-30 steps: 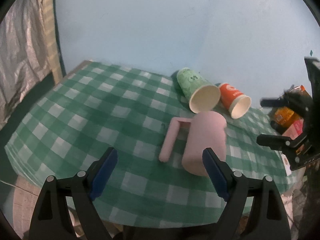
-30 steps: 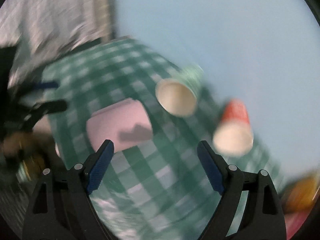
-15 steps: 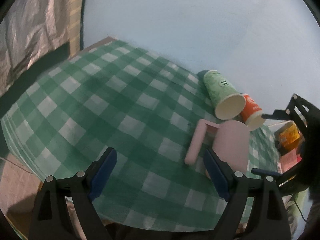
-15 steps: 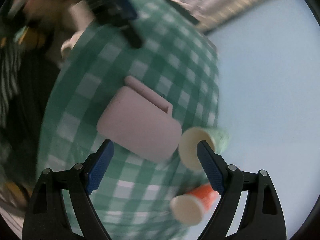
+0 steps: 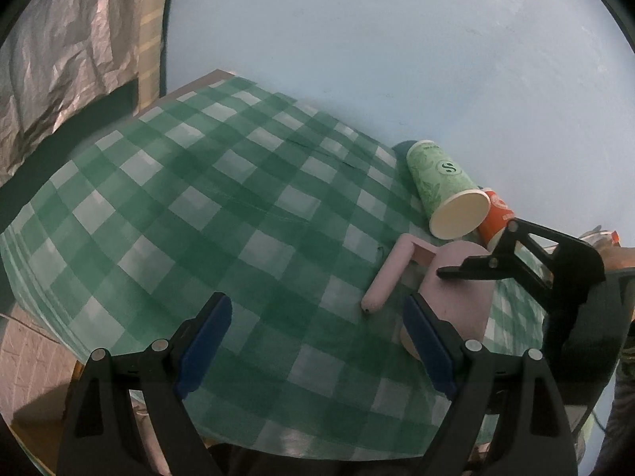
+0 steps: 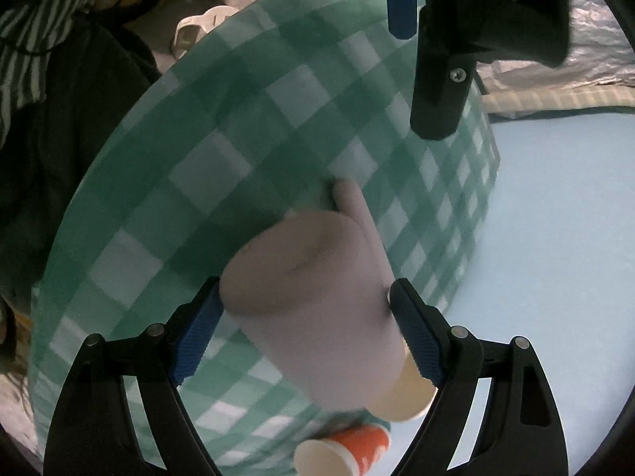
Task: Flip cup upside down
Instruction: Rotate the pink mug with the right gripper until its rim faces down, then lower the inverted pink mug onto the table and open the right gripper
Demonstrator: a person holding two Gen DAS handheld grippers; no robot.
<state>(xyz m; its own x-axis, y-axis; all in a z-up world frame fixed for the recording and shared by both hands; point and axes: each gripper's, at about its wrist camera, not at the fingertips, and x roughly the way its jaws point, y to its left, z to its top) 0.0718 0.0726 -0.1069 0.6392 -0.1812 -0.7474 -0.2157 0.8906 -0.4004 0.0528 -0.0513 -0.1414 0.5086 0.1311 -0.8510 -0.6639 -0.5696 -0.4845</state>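
A pink mug (image 5: 456, 289) with a long handle (image 5: 387, 273) lies on its side on the green checked tablecloth (image 5: 198, 206). In the right wrist view the pink mug (image 6: 313, 309) lies between the blue pads of my right gripper (image 6: 305, 333), whose jaws are wide apart and stand at the mug's sides. In the left wrist view one black finger of the right gripper (image 5: 516, 261) reaches over the mug. My left gripper (image 5: 317, 341) is open and empty, just left of the mug.
A green paper cup (image 5: 444, 188) and an orange paper cup (image 5: 496, 214) lie on their sides behind the mug, near the light blue wall. Silver foil sheeting (image 5: 59, 47) hangs at the left. The table's front edge is close below both grippers.
My right gripper has rolled over and closed in on the pink mug, which now lies between its pads. My left gripper has drifted left and back a little.
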